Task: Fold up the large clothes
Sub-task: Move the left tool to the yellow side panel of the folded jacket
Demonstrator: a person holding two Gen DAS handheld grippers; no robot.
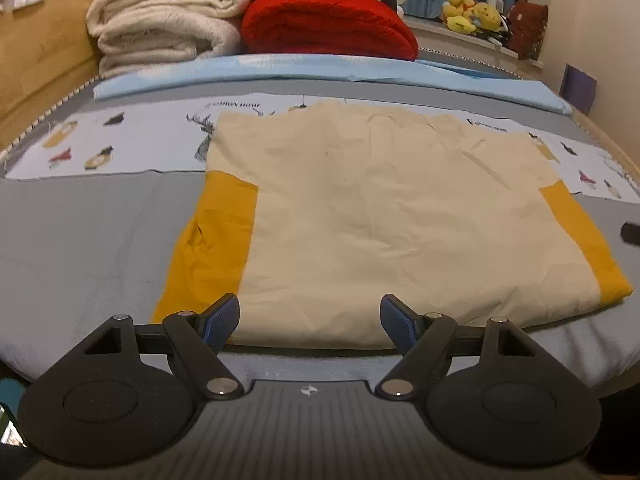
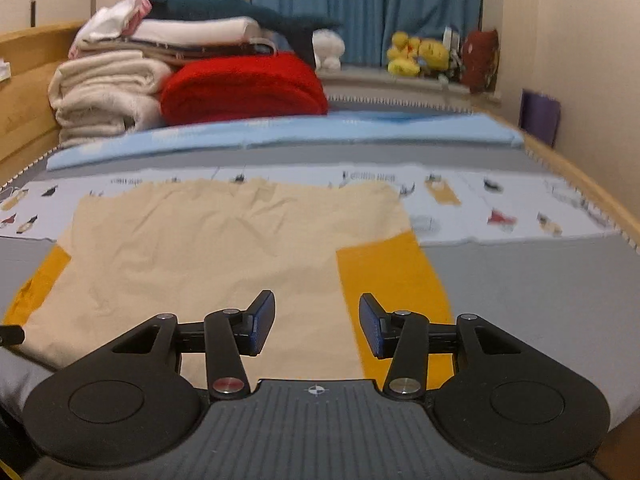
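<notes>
A cream garment (image 1: 360, 208) with mustard-yellow sleeves lies flat on the grey bed, sleeves folded in along each side. In the left wrist view my left gripper (image 1: 310, 322) is open and empty, just above the garment's near edge, close to the left yellow sleeve (image 1: 208, 240). In the right wrist view the same garment (image 2: 208, 248) fills the middle. My right gripper (image 2: 317, 326) is open and empty over the near right part, where cream meets the right yellow sleeve (image 2: 392, 280). A tip of the right gripper shows at the left wrist view's right edge (image 1: 631, 233).
A stack of folded cream blankets (image 1: 160, 20) and a red blanket (image 1: 328, 24) sit at the bed's far end. A light-blue sheet (image 1: 280, 76) lies across behind the garment. Plush toys (image 1: 476, 16) sit on the sill. A wooden bed frame (image 2: 24, 92) runs along the left.
</notes>
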